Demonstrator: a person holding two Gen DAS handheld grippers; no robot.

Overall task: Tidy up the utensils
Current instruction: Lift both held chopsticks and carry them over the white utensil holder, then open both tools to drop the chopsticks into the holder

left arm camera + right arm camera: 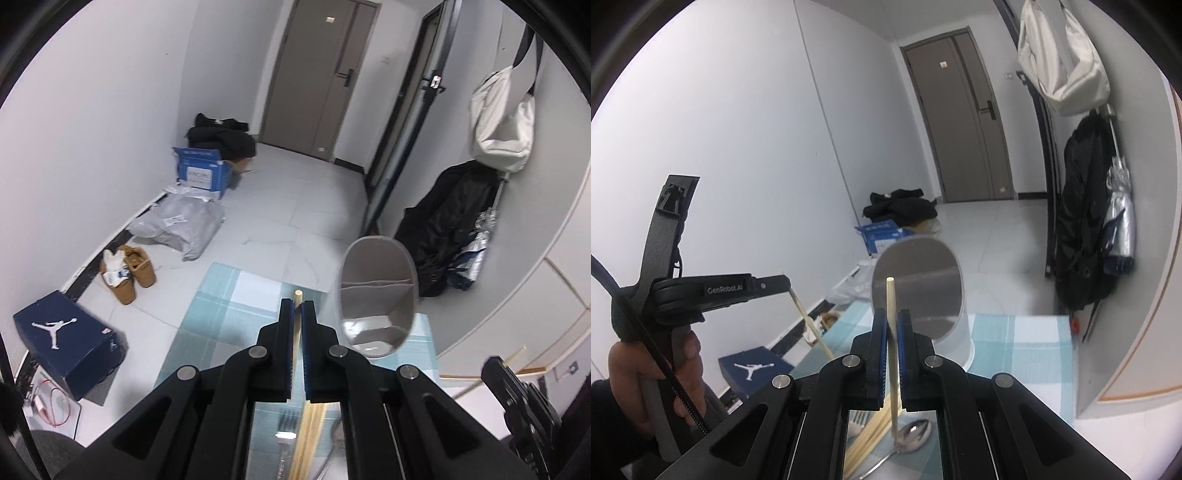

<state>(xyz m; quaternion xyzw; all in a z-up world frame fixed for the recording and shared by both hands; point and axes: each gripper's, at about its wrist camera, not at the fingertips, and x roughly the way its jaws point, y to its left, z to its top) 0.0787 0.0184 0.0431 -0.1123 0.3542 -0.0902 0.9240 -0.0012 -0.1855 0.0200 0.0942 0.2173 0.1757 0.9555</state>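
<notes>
You have 1 chopstick [298,295] pinched in the closed fingers of the left gripper [297,308] and another chopstick [891,295] in the closed fingers of the right gripper [892,317], both near the grey divided holder [376,291] on the checked bench [229,295]. Each grip is thin, so a stick could pivot or slip. Either tip could also catch the holder's rim and tip it, while the loose chopsticks, fork [858,419] and spoon [914,435] lie below.

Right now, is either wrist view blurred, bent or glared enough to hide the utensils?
Left wrist view: strong fisheye bending, dark corners, fork soft behind the left tool. Right wrist view: same bending, holder smeared, spoon showing glare, chopstick in the right tool sharp.
</notes>
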